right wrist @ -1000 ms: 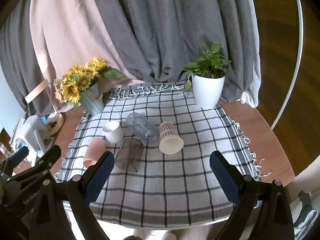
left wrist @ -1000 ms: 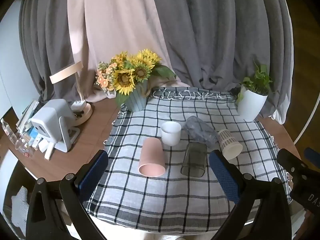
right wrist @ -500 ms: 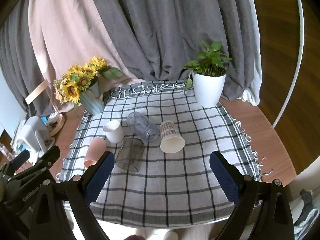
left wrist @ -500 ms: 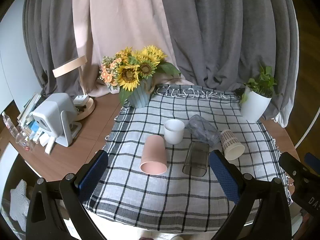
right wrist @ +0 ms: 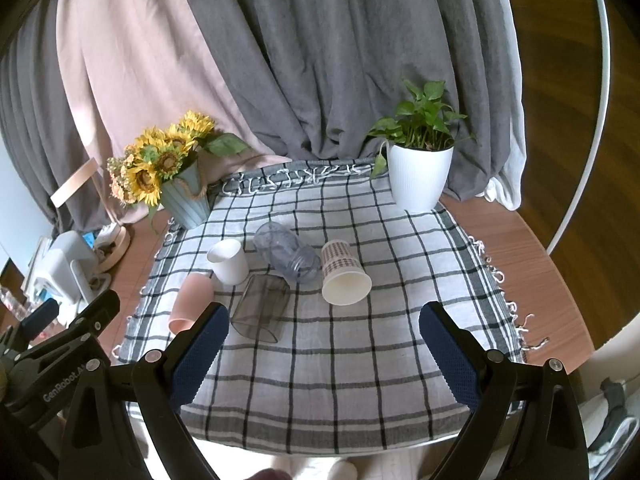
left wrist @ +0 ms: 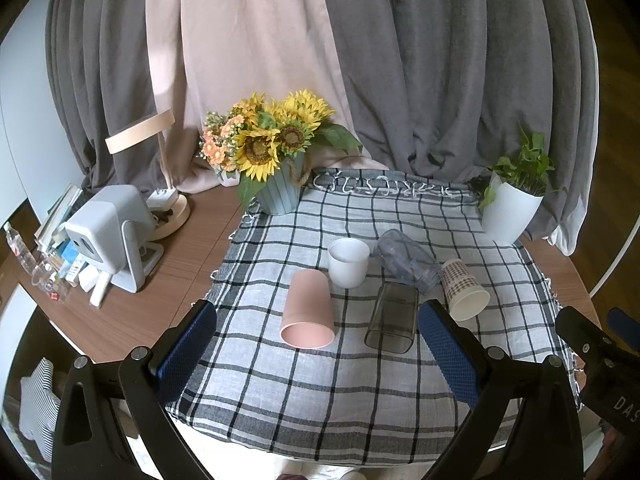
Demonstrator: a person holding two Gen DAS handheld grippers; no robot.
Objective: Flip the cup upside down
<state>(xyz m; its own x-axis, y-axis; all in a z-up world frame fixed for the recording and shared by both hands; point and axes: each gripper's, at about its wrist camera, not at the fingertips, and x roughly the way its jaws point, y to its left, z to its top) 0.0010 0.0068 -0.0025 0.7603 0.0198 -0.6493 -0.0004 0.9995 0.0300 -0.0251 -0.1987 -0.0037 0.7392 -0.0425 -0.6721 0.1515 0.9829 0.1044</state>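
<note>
I've pulled both tools slightly back and up over the last second; the cups look smaller. My left gripper (left wrist: pixel 318 344) and right gripper (right wrist: pixel 324 344) gape wide, holding nothing. The only upright cup, the white cup (left wrist: pixel 348 262), stands at twelve o'clock on the checked cloth (left wrist: pixel 320 392), untouched, so flipping hasn't begun.

white cup (left wrist: pixel 348 262) upright | pink (left wrist: pixel 307 309), smoky (left wrist: pixel 391 317), patterned (left wrist: pixel 464 290) cups on sides

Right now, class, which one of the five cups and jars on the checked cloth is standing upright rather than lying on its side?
The plain white cup, mouth upward, behind the pink cup. The pink cup, smoky glass, clear jar and patterned paper cup all lie sideways.
</note>
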